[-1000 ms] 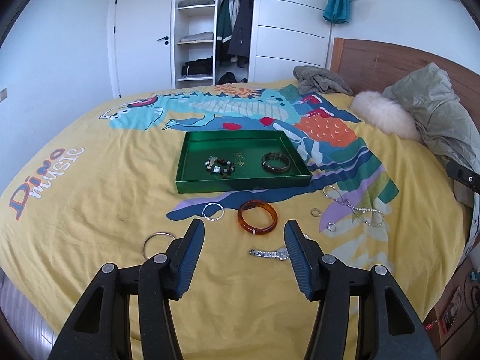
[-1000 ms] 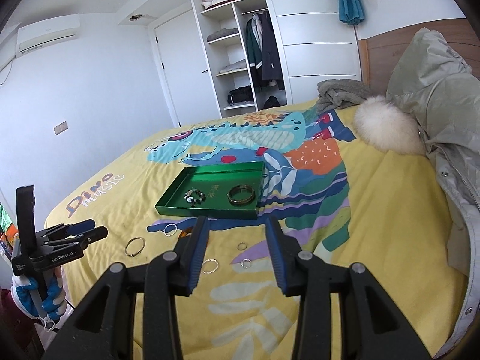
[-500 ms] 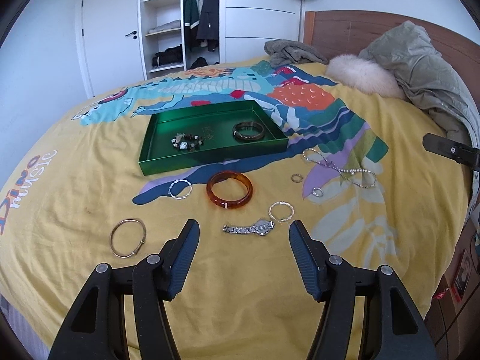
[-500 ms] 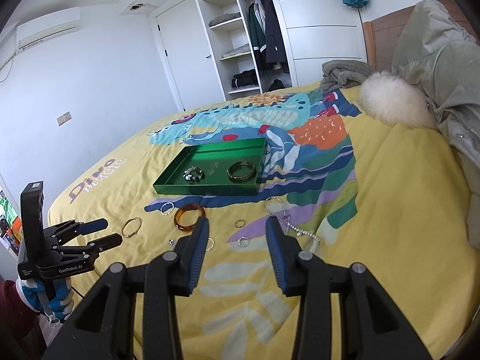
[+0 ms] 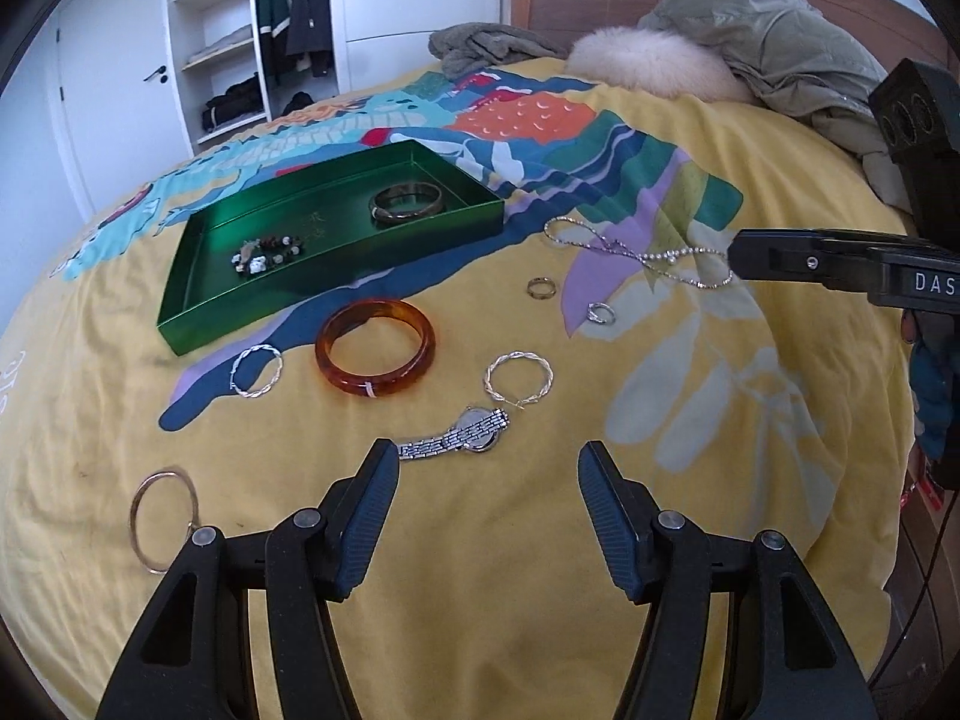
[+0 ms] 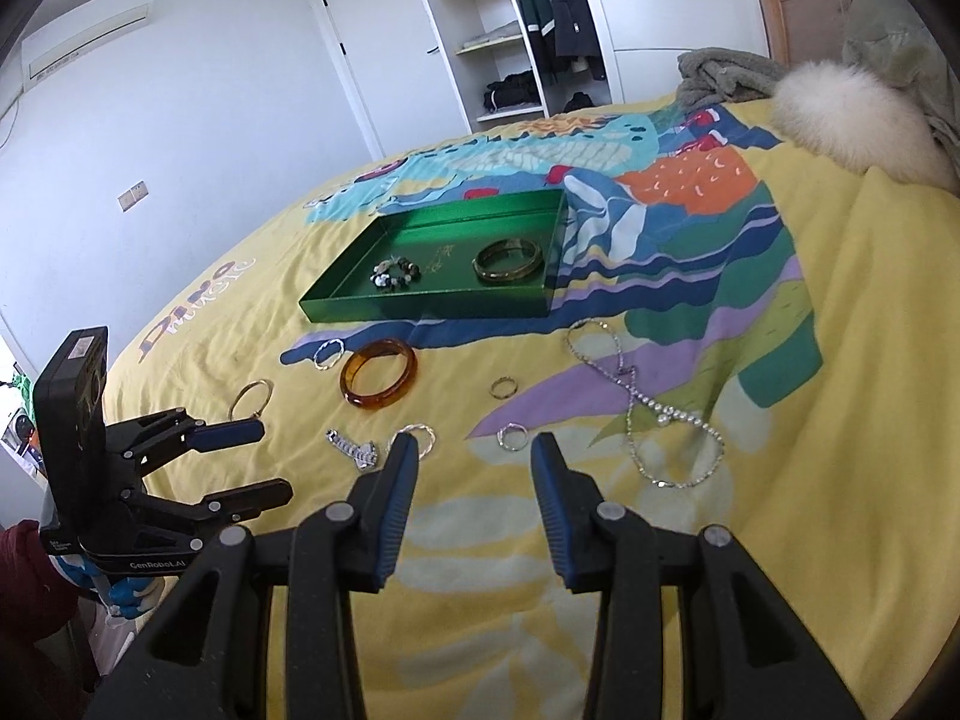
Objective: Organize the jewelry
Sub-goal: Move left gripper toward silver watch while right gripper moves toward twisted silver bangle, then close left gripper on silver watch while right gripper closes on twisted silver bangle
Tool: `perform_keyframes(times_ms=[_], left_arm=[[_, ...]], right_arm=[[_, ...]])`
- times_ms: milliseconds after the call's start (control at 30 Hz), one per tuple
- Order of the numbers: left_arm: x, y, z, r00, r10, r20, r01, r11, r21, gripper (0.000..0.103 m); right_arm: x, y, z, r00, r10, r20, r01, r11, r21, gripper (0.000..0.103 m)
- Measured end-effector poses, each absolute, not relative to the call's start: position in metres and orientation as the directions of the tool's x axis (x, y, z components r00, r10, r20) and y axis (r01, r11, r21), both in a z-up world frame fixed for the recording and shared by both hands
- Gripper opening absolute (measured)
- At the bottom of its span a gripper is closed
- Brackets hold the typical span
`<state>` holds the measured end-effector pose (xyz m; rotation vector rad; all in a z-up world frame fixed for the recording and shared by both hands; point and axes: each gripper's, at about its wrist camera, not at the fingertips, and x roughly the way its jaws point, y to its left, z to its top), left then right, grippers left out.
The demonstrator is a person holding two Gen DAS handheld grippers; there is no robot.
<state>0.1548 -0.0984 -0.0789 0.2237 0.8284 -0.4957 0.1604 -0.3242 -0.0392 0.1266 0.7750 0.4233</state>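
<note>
A green tray (image 5: 180, 324) (image 6: 420, 307) lies on the bed and holds a beaded bracelet (image 5: 267, 252) and a dark bangle (image 5: 408, 204). In front of it on the yellow cover lie an amber bangle (image 5: 375, 354) (image 6: 378, 375), two twisted silver hoops (image 5: 257, 371) (image 5: 519, 379), a silver watch (image 5: 456, 438) (image 6: 354, 450), a thin gold bangle (image 5: 163, 519), two rings (image 5: 542, 287) (image 6: 511, 437) and a necklace (image 5: 636, 252) (image 6: 636, 396). My left gripper (image 5: 487, 468) hovers open just short of the watch. My right gripper (image 6: 475, 456) stands open, just short of the silver ring.
A fur-trimmed jacket (image 5: 750, 30) and a grey cloth (image 5: 486, 48) lie near the wooden headboard. An open wardrobe (image 6: 522, 30) stands beyond the bed. The person's hands in blue gloves (image 6: 126, 591) hold the grippers at the bed's near edge.
Both grippers have sunk towards the bed, so the jewelry looks nearer and larger. The left view has rolled, tilting the tray. Each gripper has come further into the other's view.
</note>
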Motion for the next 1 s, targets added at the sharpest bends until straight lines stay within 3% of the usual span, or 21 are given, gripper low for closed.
perform_keyframes(times_ms=[567, 833, 1000], left_arm=[[0.212, -0.100, -0.126, 0.399, -0.421, -0.814, 0.680, 0.731, -0.044, 0.044], [0.219, -0.103, -0.133, 0.367, -0.444, -0.818, 0.707, 0.704, -0.065, 0.042], [0.217, -0.107, -0.135, 0.352, -0.448, -0.822, 0.726, 0.684, -0.062, 0.031]], right_arm=[[0.223, -0.270, -0.104, 0.484, 0.460, -0.744, -0.375, 0.877, 0.299, 0.037], [0.242, -0.249, -0.122, 0.441, 0.437, -0.784, -0.397, 0.878, 0.266, 0.037], [0.245, -0.242, -0.127, 0.427, 0.414, -0.804, -0.418, 0.879, 0.231, 0.026]])
